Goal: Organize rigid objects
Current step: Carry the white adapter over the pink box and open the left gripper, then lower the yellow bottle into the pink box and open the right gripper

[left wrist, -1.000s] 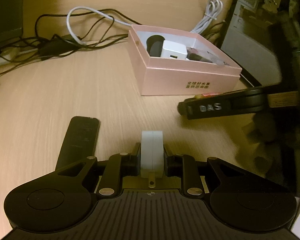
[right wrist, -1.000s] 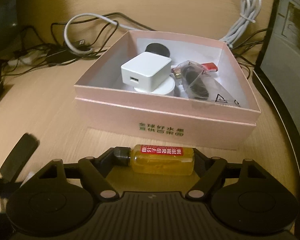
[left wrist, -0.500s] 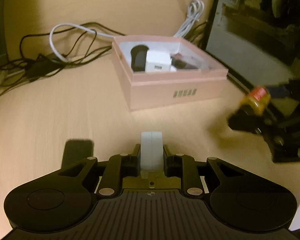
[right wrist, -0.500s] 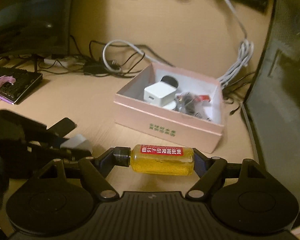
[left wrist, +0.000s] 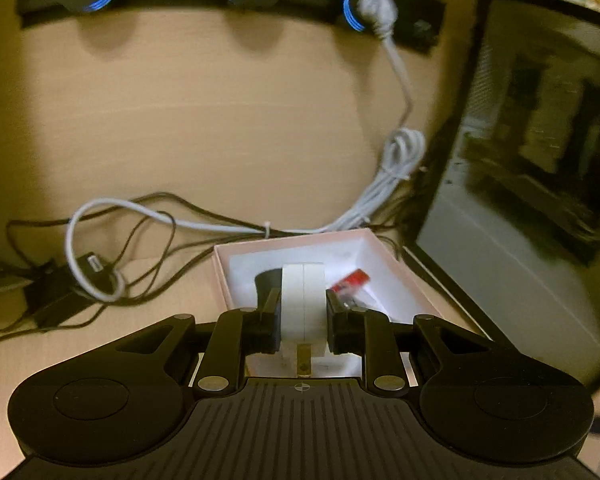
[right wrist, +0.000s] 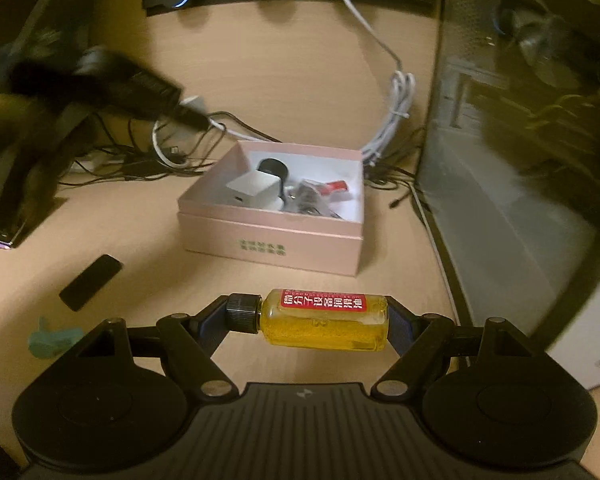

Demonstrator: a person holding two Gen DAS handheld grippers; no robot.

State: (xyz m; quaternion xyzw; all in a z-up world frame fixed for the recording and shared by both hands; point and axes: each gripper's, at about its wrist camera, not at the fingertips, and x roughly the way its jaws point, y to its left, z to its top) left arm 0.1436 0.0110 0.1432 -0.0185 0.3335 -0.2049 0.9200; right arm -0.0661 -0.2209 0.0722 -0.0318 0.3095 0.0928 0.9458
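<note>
While the left jaws grip a white plug (left wrist: 303, 304), right jaws clamp a bottle (right wrist: 327, 319).

The left gripper (right wrist: 188, 106) is a dark blur, and the white plug (left wrist: 303, 304) hides the pink box's (left wrist: 404, 276) contents.

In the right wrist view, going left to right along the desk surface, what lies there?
Teal object → black flat bar → pink box → computer case. The yellow bottle sits nearer, in the right gripper.
</note>
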